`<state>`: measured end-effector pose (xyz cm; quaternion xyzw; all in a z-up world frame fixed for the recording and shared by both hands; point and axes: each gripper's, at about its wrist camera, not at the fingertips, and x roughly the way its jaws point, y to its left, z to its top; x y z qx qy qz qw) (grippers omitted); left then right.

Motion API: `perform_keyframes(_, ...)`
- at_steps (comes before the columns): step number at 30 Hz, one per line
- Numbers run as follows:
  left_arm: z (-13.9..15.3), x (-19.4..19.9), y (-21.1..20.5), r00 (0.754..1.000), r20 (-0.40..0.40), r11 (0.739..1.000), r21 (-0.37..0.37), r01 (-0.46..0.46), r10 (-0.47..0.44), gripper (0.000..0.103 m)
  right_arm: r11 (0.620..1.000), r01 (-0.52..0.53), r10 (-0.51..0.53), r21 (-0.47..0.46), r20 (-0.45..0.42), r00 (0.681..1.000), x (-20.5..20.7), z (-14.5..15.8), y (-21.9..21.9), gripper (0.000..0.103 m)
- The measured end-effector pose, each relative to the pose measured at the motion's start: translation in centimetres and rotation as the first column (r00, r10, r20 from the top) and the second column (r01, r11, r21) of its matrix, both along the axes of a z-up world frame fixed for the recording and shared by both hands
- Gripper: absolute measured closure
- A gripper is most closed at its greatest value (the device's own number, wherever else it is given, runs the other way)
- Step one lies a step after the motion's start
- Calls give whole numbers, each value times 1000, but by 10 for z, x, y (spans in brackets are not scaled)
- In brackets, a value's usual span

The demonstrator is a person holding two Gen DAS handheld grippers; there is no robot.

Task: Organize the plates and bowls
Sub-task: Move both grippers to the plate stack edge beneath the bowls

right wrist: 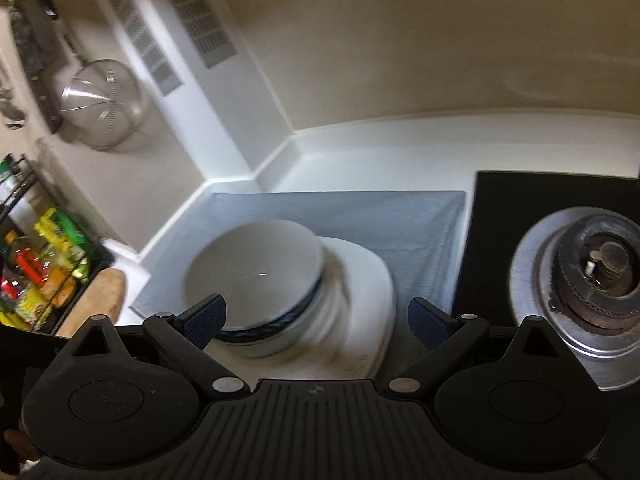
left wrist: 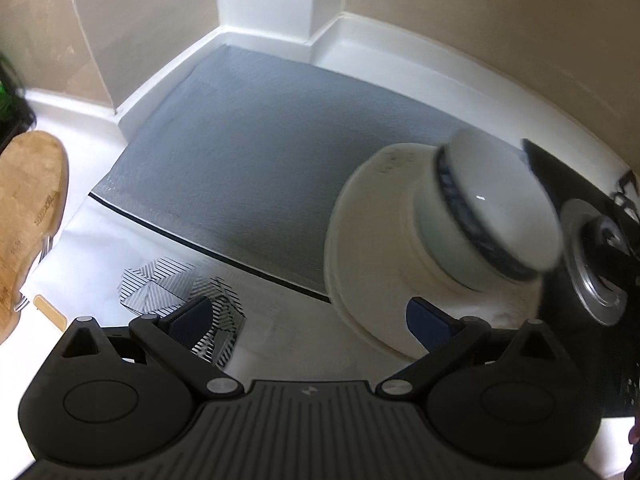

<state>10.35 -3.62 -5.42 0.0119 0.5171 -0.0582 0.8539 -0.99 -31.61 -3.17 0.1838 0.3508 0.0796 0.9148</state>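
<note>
Item: white ceramic bowl with blue rim band (right wrist: 256, 276), stacked on cream plate (right wrist: 360, 280), grey mat (left wrist: 248, 160). Both grippers' jaws open, empty. Stacking apparently done; further items unseen.

From the left wrist camera we look steeply down along the open fingers (left wrist: 188, 318) at the tabletop (left wrist: 280, 344), close above it, facing the wall corner; the grey mat (left wrist: 248, 160) fills the middle and the bowl (left wrist: 496, 216) sits at our right. From the right wrist camera we look from nearby, aimed at that corner. Both views share the grey mat (right wrist: 400, 216), bowl (right wrist: 256, 272), plate (right wrist: 360, 280) and stove burner (right wrist: 592, 276).
</note>
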Motion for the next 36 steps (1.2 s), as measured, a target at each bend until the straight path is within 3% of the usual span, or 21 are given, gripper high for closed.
perform_keyframes(5, -11, 22, 13, 1000, -8, 1000, -13, 2, -2, 0, 998, 52, -51, 21, -37, 998, 9, -14, -6, 5)
perform_keyframes(11, -28, 41, 18, 998, -64, 998, -64, -10, 5, 0, 998, 59, -59, 7, 18, 998, 27, -13, -17, 5)
perform_keyframes(18, -38, 41, 19, 998, -70, 996, -85, -17, 11, 0, 990, 53, -50, 133, -24, 998, 84, -39, -34, 6)
perform_keyframes(24, -48, 44, 21, 996, -89, 994, -112, -12, 2, 0, 959, 107, -81, 261, -108, 991, 124, -68, -44, 11)
perform_keyframes(28, -53, 50, 24, 995, -96, 992, -124, -20, 8, 0, 958, 108, -73, 267, -139, 988, 136, -79, -44, 26)
perform_keyframes(32, -62, 54, 23, 993, -114, 991, -133, -25, 10, 0, 953, 116, -65, 278, -186, 980, 135, -89, -45, 35)
perform_keyframes(36, -68, 58, 20, 992, -123, 989, -147, -26, 8, 0, 955, 113, -49, 274, -228, 972, 125, -96, -46, 35)
